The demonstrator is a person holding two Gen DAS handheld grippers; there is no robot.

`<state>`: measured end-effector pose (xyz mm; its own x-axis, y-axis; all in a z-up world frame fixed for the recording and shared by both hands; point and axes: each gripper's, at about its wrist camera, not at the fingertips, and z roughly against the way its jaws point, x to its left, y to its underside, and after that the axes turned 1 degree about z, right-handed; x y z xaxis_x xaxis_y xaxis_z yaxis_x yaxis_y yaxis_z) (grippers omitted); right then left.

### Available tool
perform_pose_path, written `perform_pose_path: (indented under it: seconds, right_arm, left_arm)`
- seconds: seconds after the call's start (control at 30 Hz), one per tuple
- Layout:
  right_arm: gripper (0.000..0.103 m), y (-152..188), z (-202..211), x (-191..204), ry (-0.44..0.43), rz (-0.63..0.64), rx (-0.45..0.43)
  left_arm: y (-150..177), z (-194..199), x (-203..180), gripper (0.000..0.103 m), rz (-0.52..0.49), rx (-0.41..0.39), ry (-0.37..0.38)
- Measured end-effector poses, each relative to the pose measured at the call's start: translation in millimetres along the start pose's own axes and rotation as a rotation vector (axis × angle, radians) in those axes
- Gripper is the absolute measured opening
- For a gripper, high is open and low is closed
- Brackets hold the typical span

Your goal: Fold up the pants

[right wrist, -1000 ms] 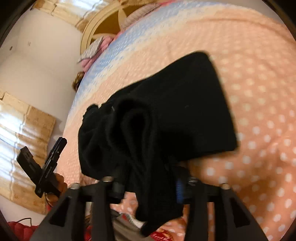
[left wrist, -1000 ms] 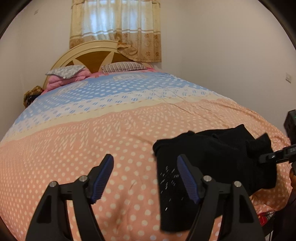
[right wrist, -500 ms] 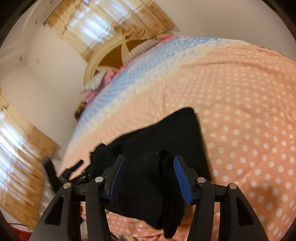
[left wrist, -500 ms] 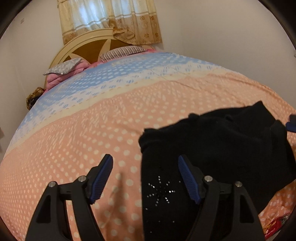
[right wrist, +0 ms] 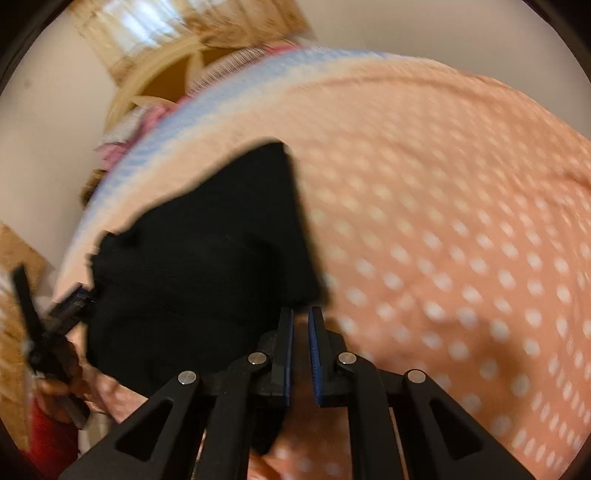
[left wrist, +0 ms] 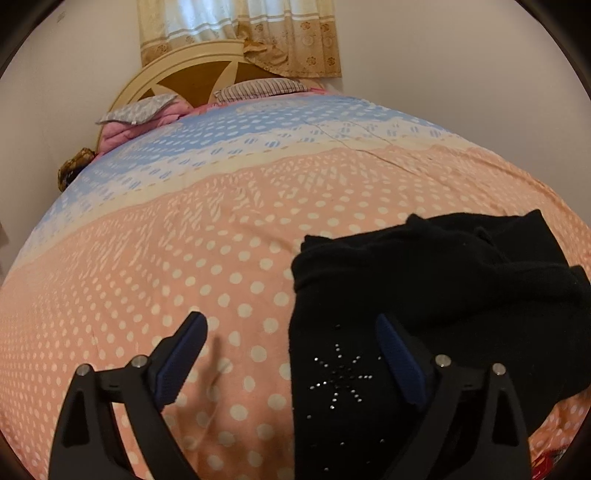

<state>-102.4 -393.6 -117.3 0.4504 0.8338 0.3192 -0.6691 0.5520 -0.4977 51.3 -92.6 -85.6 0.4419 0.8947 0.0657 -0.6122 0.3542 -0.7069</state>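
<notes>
The black pants point(left wrist: 424, 295) lie bunched on the peach dotted bedspread point(left wrist: 166, 277), a rhinestone star point(left wrist: 341, 373) on the near part. My left gripper point(left wrist: 290, 321) hovers low over their left edge. Its jaws are opening wide; the edge lies between them and no pad presses on it. In the blurred right wrist view the pants point(right wrist: 207, 251) sit to the left of my right gripper point(right wrist: 301, 312). Its jaws are closing to a thin slit with nothing between them, just off the cloth's right corner. The left gripper point(right wrist: 62, 306) shows at the far left.
At the far end are a curved headboard point(left wrist: 192, 74), pillows point(left wrist: 140, 110) and a curtain point(left wrist: 240, 33). A hand point(right wrist: 55, 387) holds the left gripper at the bed's near edge, over something red point(right wrist: 44, 435). White walls flank the bed.
The right gripper let go of the pants fold it held, swung right off the cloth and closed. The left gripper sank closer to the pants and its jaws spread wider.
</notes>
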Motion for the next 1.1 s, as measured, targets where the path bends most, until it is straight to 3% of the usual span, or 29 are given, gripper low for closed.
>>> perform_pose_path:
  seconds: [0.07,0.13,0.2,0.23,0.3,0.33,0.37,0.53,0.63,0.73,0.8,0.83,0.93,1.03,1.1]
  right_arm:
    - [0.009,3,8,-16,-0.111,-0.096,-0.019]
    - [0.009,2,24,-29,-0.209,-0.171,-0.08]
    - [0.01,-3,45,-31,-0.259,-0.16,-0.163]
    - [0.016,-7,50,-28,-0.264,-0.139,-0.181]
    - [0.043,-13,53,-20,-0.267,-0.104,-0.192]
    - [0.062,-17,54,-16,-0.264,-0.088,-0.201]
    - [0.066,-20,53,-9,-0.26,-0.069,-0.216]
    - [0.066,-24,28,23,-0.212,0.031,-0.195]
    - [0.054,-22,4,33,-0.151,0.087,-0.136]
    - [0.052,-14,-10,45,-0.068,0.156,-0.11]
    - [0.044,-10,-7,50,-0.04,0.198,-0.117]
    - [0.032,-8,-7,49,-0.038,0.202,-0.108]
    - [0.019,-5,-9,48,-0.046,0.187,-0.082]
    - [0.017,4,0,60,0.018,0.265,-0.082]
    - [0.017,5,0,58,0.01,0.253,-0.051]
  left_arm:
    - [-2,10,2,0.094,-0.012,-0.018,0.026]
    - [-5,28,3,0.094,-0.016,-0.089,0.07]
    - [-14,40,-3,0.095,-0.056,-0.147,0.067]
    - [-17,42,-5,0.095,-0.074,-0.161,0.057]
    - [-28,41,-8,0.095,-0.11,-0.187,0.022]
    - [-32,39,-8,0.095,-0.115,-0.188,0.018]
    - [-36,35,-6,0.095,-0.115,-0.181,0.023]
    - [-43,12,-9,0.095,-0.123,-0.122,0.063]
    - [-41,-3,-31,0.095,-0.182,-0.099,0.033]
    - [-39,-13,-52,0.094,-0.248,-0.095,0.022]
    - [-40,-17,-58,0.096,-0.292,-0.118,-0.019]
    - [-41,-21,-58,0.097,-0.29,-0.113,-0.029]
    - [-51,-34,-43,0.098,-0.175,-0.039,-0.033]
    - [-55,-52,-19,0.092,-0.047,0.033,-0.151]
    - [-54,-57,2,0.092,0.064,0.073,-0.055]
